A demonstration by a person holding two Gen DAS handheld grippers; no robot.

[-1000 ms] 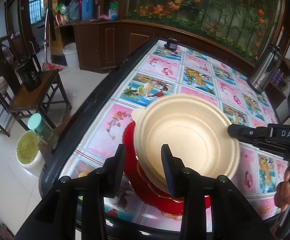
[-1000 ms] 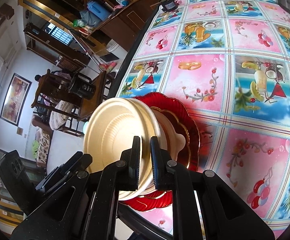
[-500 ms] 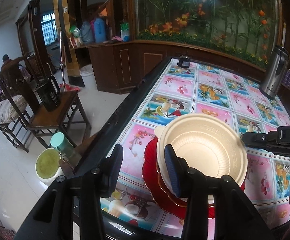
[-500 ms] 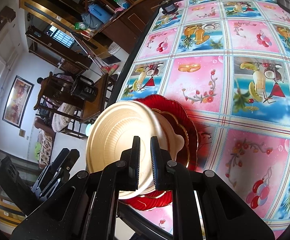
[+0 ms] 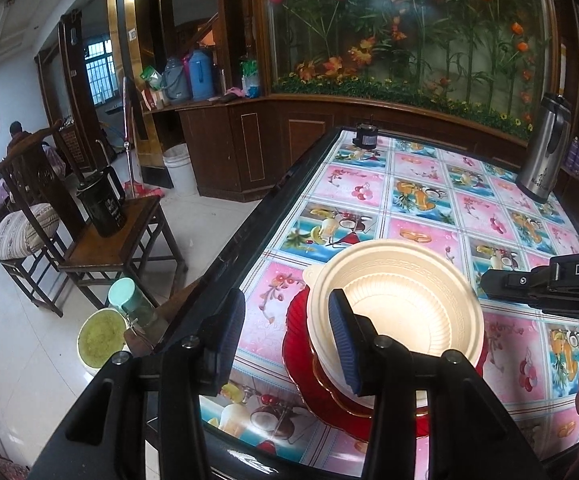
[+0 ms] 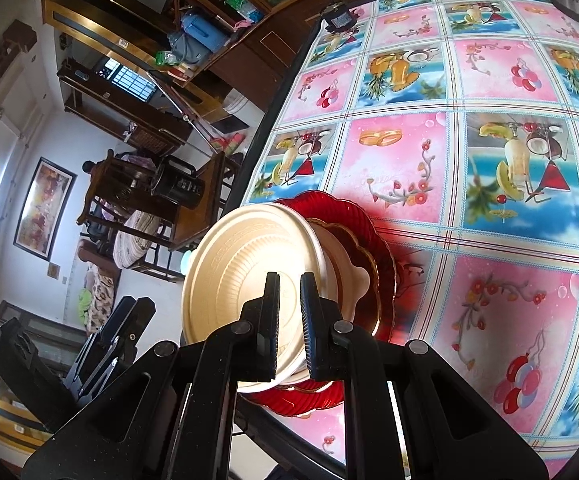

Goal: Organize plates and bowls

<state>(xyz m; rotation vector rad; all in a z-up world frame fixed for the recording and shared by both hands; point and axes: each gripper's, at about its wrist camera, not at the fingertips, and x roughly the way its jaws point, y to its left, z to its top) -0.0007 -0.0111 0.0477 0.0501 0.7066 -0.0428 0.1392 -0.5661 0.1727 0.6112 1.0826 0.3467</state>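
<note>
The cream bowl sits atop a gold-rimmed dish nested on the red plate, at the desk's near left edge. The right claw is clamped on the bowl's rim. The left claw, fingers spread apart, holds nothing just beside the bowl.

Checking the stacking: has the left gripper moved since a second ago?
Yes. The left gripper has backed up and away from the cream ribbed plastic bowl, revealing more of the dark table edge.
</note>
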